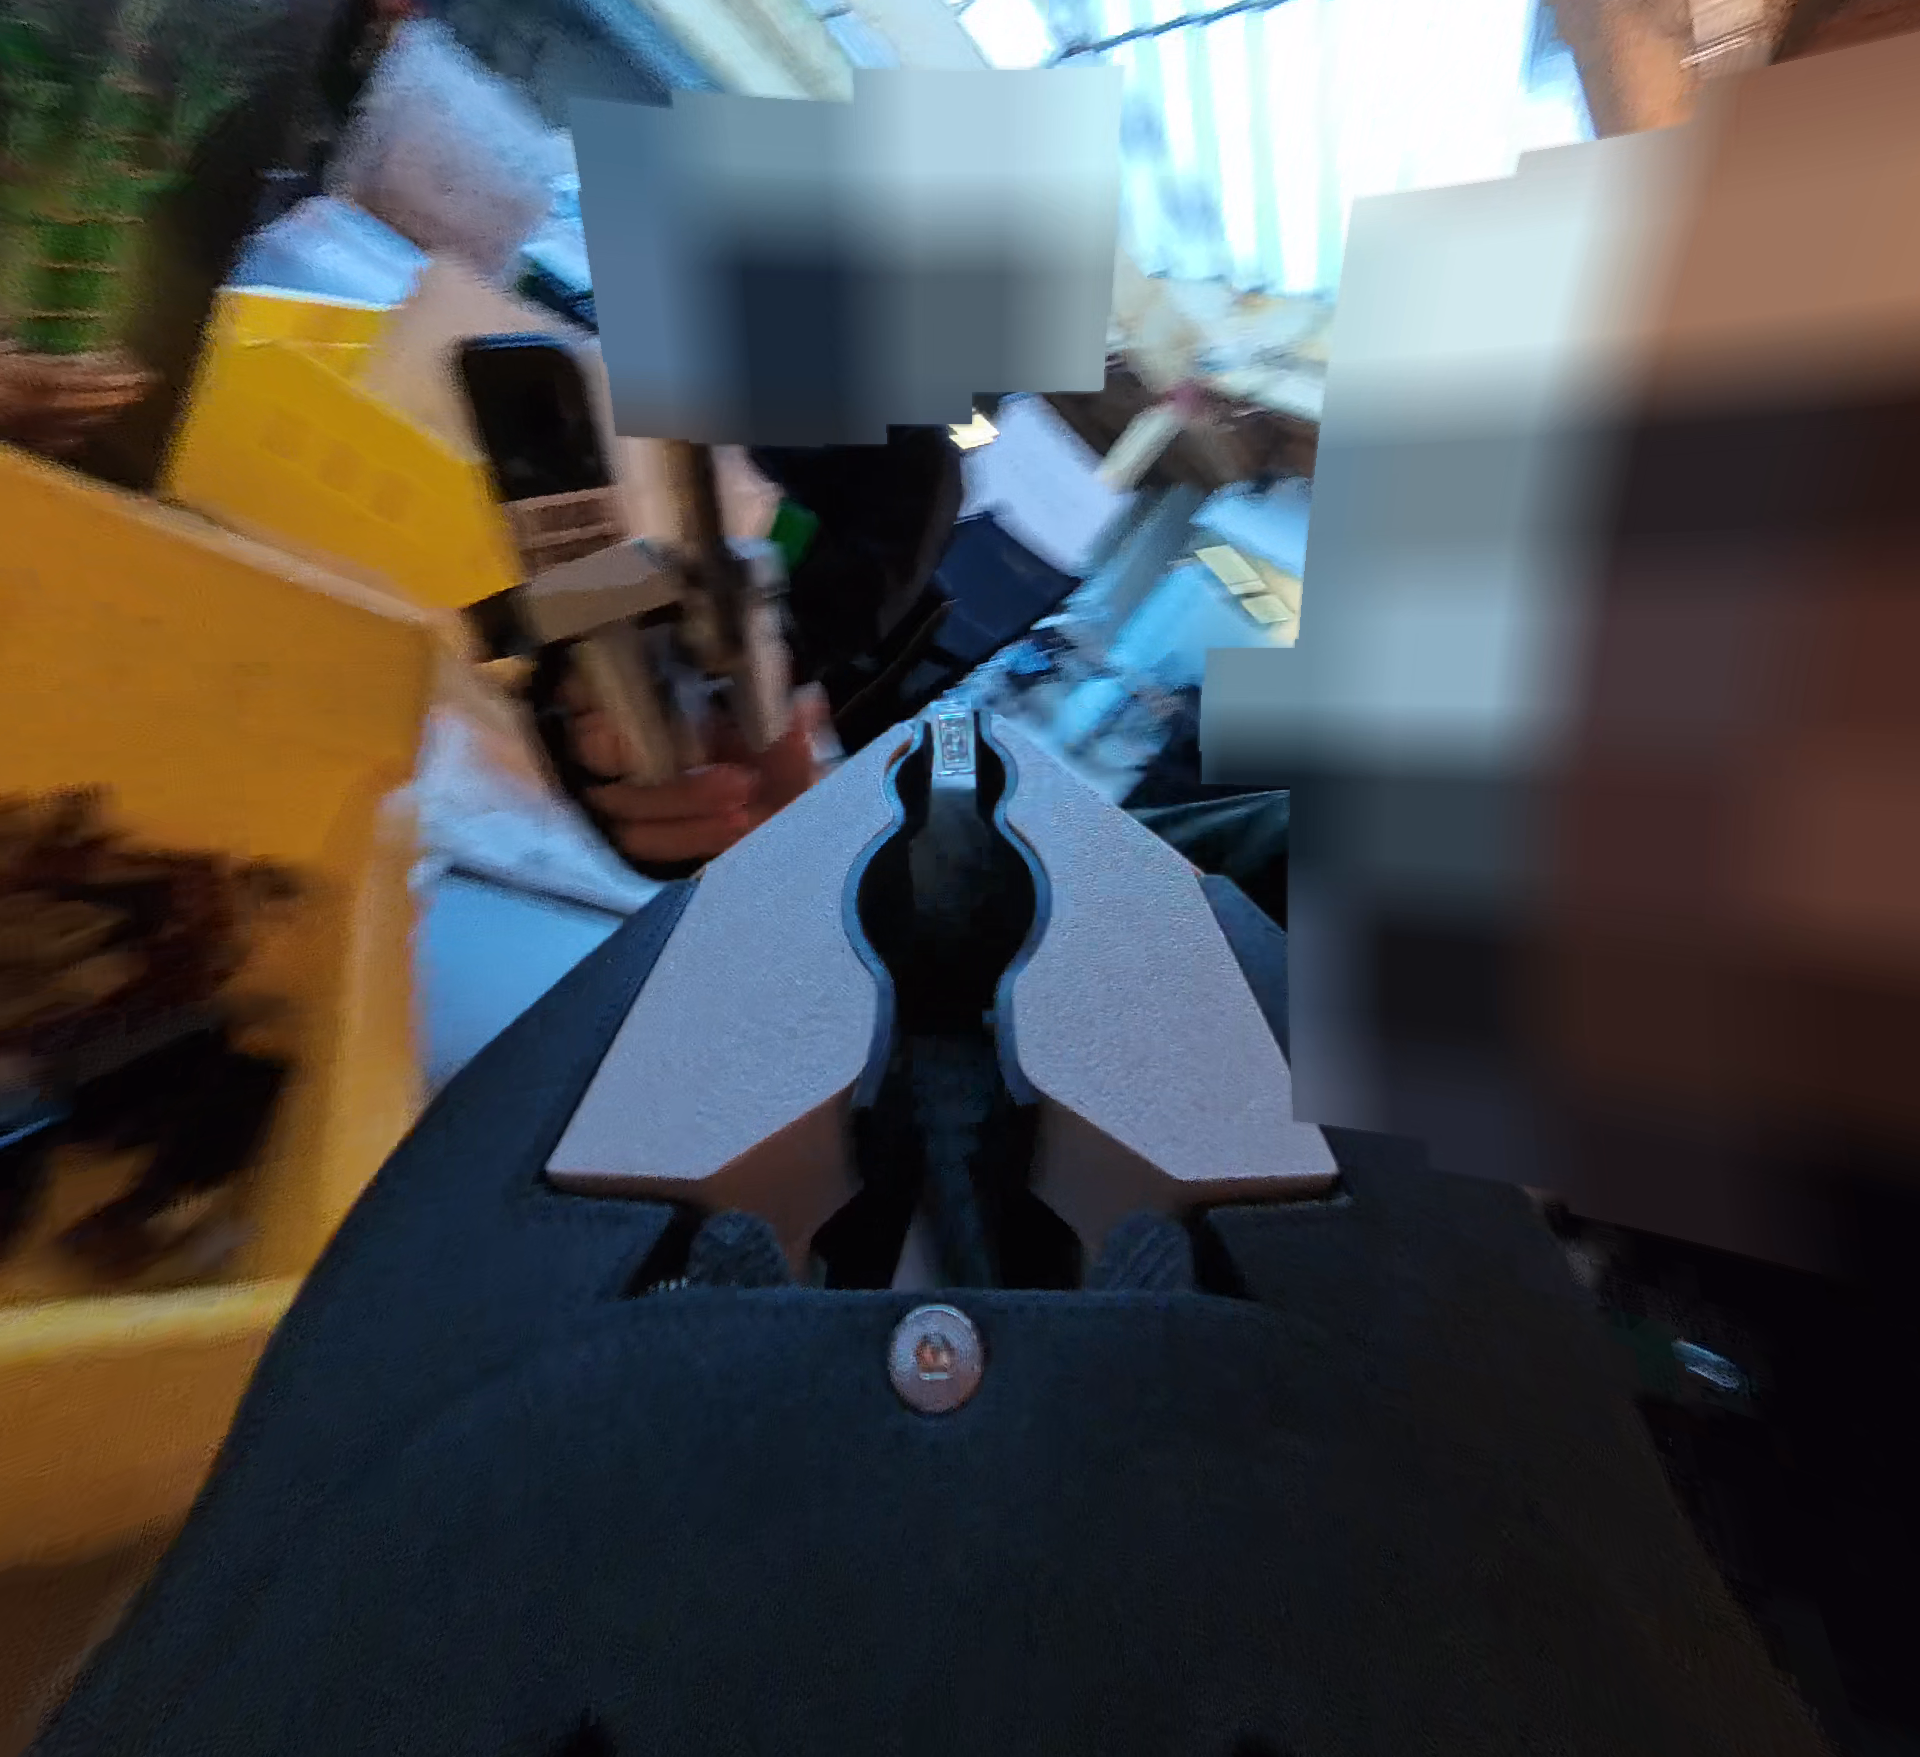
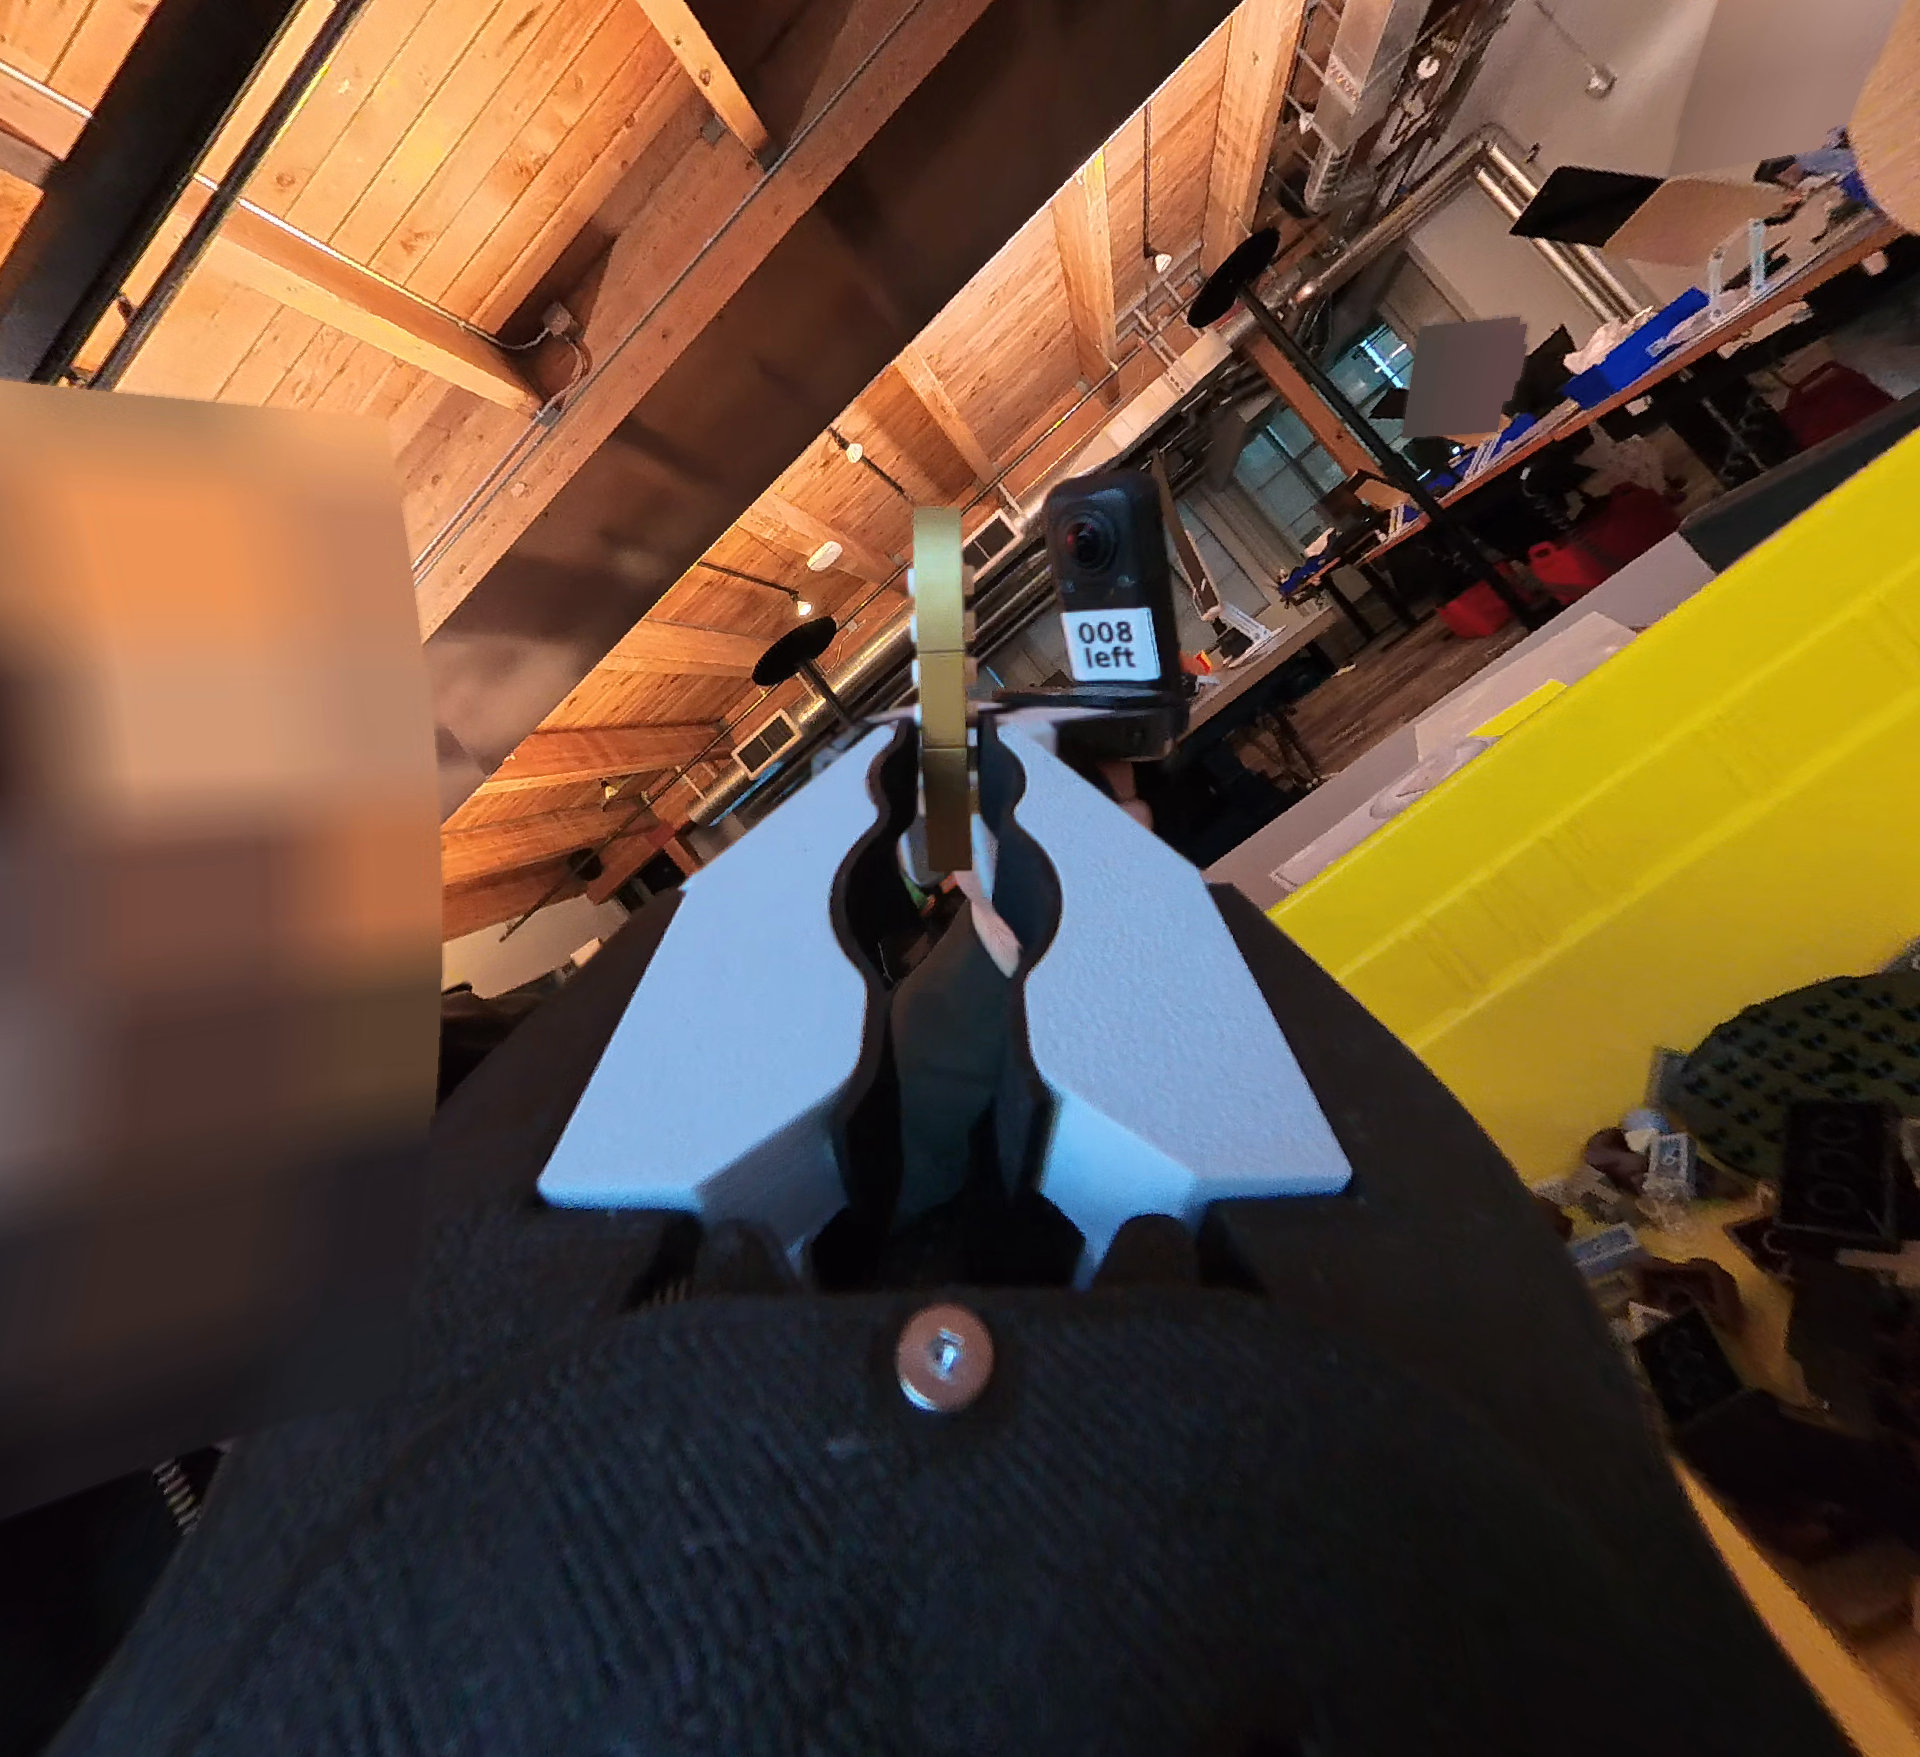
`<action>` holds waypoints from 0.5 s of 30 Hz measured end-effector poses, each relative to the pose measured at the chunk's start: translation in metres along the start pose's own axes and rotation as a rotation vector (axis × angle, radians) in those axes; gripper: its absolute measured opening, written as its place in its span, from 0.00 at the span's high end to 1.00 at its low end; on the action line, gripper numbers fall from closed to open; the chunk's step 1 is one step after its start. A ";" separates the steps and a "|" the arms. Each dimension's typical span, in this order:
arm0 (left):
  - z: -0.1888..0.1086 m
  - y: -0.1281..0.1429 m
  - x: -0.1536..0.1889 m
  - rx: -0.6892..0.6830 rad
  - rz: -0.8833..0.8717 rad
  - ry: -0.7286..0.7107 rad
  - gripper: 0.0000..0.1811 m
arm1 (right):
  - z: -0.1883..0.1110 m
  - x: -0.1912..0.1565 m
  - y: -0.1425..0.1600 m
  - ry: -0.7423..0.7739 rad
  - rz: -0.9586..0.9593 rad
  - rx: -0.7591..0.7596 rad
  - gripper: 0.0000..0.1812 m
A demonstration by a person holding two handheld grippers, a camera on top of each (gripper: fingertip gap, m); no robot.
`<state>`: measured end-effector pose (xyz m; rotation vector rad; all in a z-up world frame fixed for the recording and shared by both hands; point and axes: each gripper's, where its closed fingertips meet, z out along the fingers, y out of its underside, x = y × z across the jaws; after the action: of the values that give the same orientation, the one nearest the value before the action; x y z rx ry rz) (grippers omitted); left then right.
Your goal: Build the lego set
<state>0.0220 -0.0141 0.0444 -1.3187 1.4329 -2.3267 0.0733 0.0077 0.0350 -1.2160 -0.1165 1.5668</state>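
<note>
Both grippers are held up in the air, close together. In the left wrist view my left gripper point(image 1: 951, 739) is shut on a small clear lego piece point(image 1: 951, 757) at its fingertips. In the right wrist view my right gripper point(image 2: 943, 733) is shut on a thin gold lego piece point(image 2: 940, 627) with white parts on its sides, which sticks up past the tips. The left gripper's black camera point(image 2: 1112, 606) shows just behind the gold piece. The right gripper's camera point(image 1: 532, 431) and a hand point(image 1: 681, 808) show blurred to the left.
A yellow bin point(image 2: 1558, 834) stands at the right, with several dark, brown and clear loose lego pieces point(image 2: 1818, 1208) and a dark green studded plate point(image 2: 1808, 1042) inside. The same bin point(image 1: 208, 668) is blurred at the left. Wooden ceiling beams and distant workbenches lie beyond. Left tips to right tips: about 6 cm. My right gripper's tips are some 20 cm from the dark green studded plate point(image 2: 1808, 1042).
</note>
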 end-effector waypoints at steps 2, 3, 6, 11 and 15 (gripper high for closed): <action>-0.012 0.005 -0.051 -0.045 0.058 -0.350 0.97 | -0.002 0.003 -0.004 0.018 0.001 0.020 0.95; -0.027 0.006 -0.078 -0.061 0.087 -0.546 0.94 | -0.004 0.005 -0.005 0.029 0.003 0.024 0.95; -0.052 -0.001 -0.105 -0.012 0.105 -0.776 0.74 | -0.004 0.009 -0.003 0.039 0.015 0.020 0.95; -0.049 -0.011 -0.093 0.035 0.101 -0.698 0.73 | -0.002 0.011 0.003 0.035 0.037 0.001 0.95; -0.014 -0.012 -0.055 0.057 0.080 -0.441 0.83 | 0.002 0.010 0.008 0.017 0.053 -0.014 0.95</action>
<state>0.0499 0.0291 0.0173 -1.5957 1.2411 -1.8543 0.0673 0.0134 0.0243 -1.2523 -0.0853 1.6032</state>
